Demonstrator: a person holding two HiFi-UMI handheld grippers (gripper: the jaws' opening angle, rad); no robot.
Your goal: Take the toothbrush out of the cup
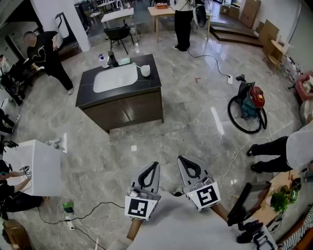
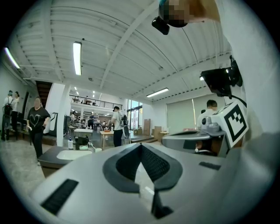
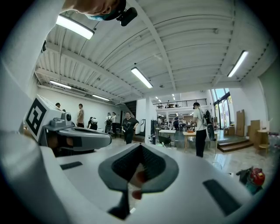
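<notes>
- I hold two claws, side by side and level. My left claw [image 1: 156, 164] [image 2: 141, 144] is fully closed, tips meeting, with nothing between them.
- My right claw [image 1: 180, 157] [image 3: 140, 145] is closed tight as well and grips nothing.
- Each carries one marker cube, so two: the left one [image 1: 142, 206] and the right one [image 1: 208, 195].
- One person [image 1: 281, 150] stands near my right side. A red and teal machine [image 1: 252, 99] with a black hose loop sits on the floor beyond them.
- Well ahead of both claws stands one dark counter [image 1: 146, 85] with one white basin [image 1: 115, 78] set in it.
- One white cup [image 1: 145, 72] stands upright on the counter, just right of the basin.
- One toothbrush [image 1: 139, 66] sits in that cup. Its long axis leans out over the rim toward the basin side; it is too small to tell which end is up.
- One bottle [image 1: 102, 60] stands at the counter's far edge.
- Farther off, one person in black [image 1: 45, 51] stands to the left, and another [image 1: 183, 22] stands by a wooden table [image 1: 164, 10].
</notes>
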